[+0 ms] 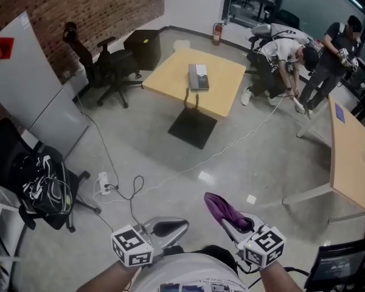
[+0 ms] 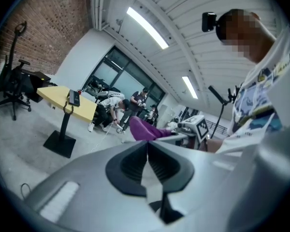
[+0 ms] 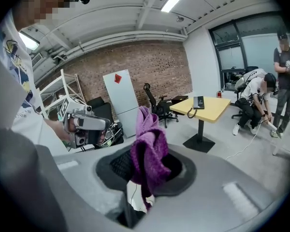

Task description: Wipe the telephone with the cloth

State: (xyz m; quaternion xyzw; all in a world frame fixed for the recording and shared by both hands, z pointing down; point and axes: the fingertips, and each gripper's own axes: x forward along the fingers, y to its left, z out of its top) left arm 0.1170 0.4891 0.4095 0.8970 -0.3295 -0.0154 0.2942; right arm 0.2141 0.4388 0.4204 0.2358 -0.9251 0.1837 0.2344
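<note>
An office: desks (image 1: 222, 78), swivel chairs (image 1: 106, 69), brick wall (image 1: 79, 11).

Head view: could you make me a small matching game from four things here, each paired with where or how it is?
1 telephone
2 cloth
3 left gripper
4 office chair

A beside the brick wall
B on the yellow table
C shut and empty
D clamped in the right gripper

Pairs: 1-B, 2-D, 3-C, 4-A

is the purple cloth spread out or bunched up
Bunched up: the cloth stands as a crumpled clump, pinched in the right gripper.
</note>
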